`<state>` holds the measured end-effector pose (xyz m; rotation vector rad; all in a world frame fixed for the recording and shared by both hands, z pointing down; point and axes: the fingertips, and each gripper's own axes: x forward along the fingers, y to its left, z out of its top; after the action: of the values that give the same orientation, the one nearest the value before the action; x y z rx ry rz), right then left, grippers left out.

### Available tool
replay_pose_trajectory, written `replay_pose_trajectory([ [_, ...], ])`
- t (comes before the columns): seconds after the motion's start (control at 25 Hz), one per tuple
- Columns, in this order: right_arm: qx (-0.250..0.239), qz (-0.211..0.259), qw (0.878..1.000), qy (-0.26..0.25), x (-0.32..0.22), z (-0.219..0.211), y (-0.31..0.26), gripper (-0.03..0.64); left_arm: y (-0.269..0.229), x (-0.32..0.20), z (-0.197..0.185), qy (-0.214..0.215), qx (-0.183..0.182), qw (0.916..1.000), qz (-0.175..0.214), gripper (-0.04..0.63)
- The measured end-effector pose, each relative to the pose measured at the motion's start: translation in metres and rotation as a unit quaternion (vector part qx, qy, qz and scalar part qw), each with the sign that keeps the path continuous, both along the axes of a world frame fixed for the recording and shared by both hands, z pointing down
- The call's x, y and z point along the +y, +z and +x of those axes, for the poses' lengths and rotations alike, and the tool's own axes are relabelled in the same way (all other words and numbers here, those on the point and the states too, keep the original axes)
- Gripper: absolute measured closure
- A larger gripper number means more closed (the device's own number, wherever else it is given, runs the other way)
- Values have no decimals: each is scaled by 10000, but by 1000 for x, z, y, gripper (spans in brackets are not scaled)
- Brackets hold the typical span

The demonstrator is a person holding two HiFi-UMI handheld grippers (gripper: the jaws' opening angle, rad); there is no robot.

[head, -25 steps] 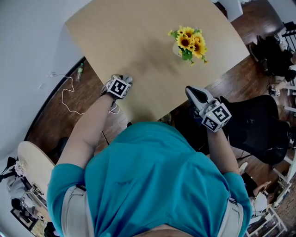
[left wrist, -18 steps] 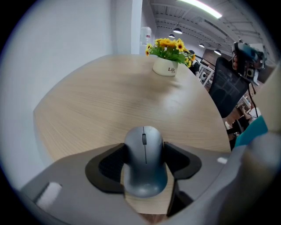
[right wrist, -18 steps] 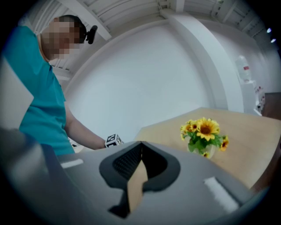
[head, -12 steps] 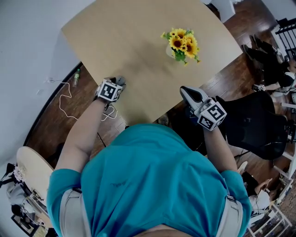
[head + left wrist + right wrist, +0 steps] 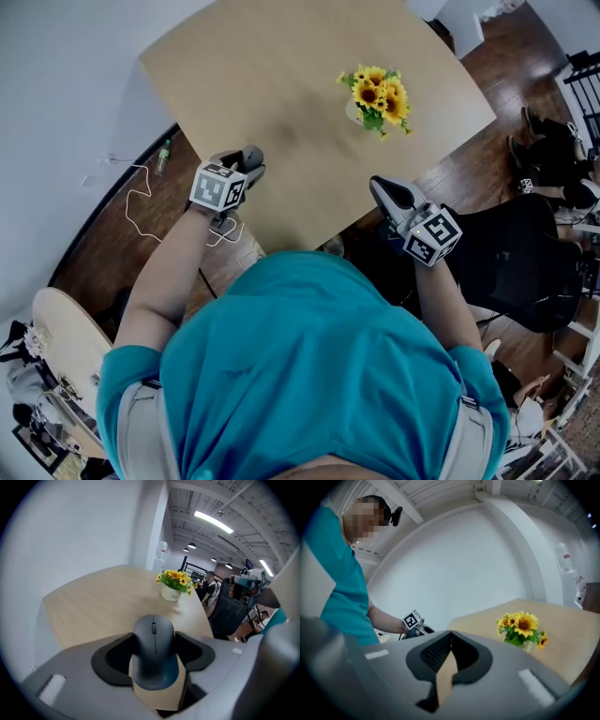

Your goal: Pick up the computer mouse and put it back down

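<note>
A dark grey computer mouse (image 5: 154,672) sits between the black pads of my left gripper (image 5: 153,641), which is shut on its sides. The mouse hangs in the air above the near left edge of the light wooden table (image 5: 281,84). In the head view the left gripper (image 5: 246,164) shows over that table edge, with the mouse's (image 5: 253,155) tip peeking past its marker cube. My right gripper (image 5: 382,187) hovers off the table's near right edge, well apart from the mouse. In the right gripper view my right gripper (image 5: 449,637) is shut on nothing, its pads touching.
A small white pot of sunflowers (image 5: 377,94) stands on the table's right part, also seen as the sunflowers (image 5: 174,581) from the left gripper. A black office chair (image 5: 525,253) is at the right. A white cable (image 5: 141,202) and a green bottle (image 5: 161,143) lie on the floor at the left.
My left gripper has risen from the table's near edge with the mouse in it and tipped more level. The right gripper has stayed where it was.
</note>
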<state>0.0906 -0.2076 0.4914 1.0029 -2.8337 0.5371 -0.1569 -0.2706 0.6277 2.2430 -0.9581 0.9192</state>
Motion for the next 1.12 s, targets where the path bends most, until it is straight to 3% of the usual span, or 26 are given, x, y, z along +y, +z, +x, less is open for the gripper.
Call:
replay_pose_trajectory([
  [0.28,-12,124,9999,-66,-4,-3,-10,614,-74,0,17,38,732,9958,540,301],
  [0.48,-41,240,9996,-123,-6,-9,-22,614,-127,8,29,211,1317,9858,1020,301],
  [0.68,-92,389,9990,-201,-8,-15,-39,614,-165,17,32,263,1680,9756,1387,301],
  [0.8,-120,478,9985,-240,-10,-18,-48,614,-187,25,33,319,2080,9644,1603,301],
  [1.0,-146,587,9977,-314,-10,-22,-59,614,-220,41,34,443,2987,9359,1816,299],
  [1.12,-157,611,9974,-339,-10,-25,-63,614,-225,46,31,419,3196,9287,1832,299],
])
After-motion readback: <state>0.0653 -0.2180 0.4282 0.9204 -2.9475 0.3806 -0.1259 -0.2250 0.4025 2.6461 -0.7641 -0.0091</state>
